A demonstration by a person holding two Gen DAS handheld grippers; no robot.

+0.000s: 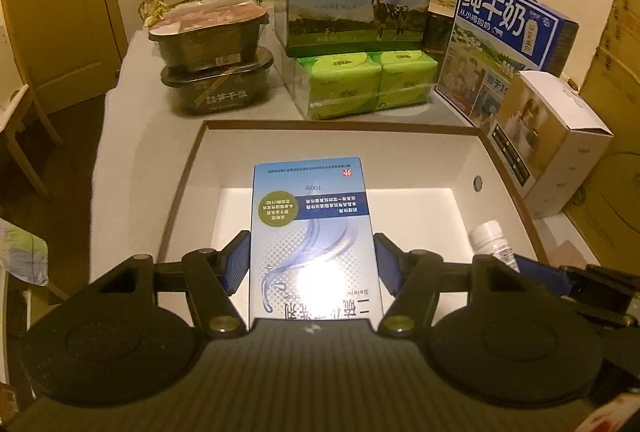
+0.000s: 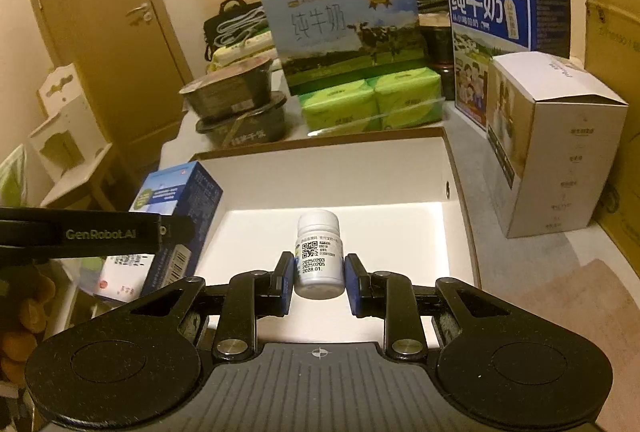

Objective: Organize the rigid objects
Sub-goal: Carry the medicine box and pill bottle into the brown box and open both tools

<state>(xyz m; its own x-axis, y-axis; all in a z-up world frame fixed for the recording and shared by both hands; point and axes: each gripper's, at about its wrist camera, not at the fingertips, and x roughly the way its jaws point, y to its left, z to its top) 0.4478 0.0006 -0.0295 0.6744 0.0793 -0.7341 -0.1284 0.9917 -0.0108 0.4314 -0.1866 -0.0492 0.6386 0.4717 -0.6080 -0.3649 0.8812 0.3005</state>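
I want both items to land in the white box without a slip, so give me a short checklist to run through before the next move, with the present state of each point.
1. Left gripper clamped on the blue carton: ok, pads press both sides.
2. Right gripper clamped on the white pill bottle: ok, held at its lower half.
3. White box open on top: ok.
4. Box floor bare where the items would go: ok in the part that shows.
5. Carton clear of the box's left wall: cannot tell.
6. The two grippers apart from each other: ok, close but not touching.
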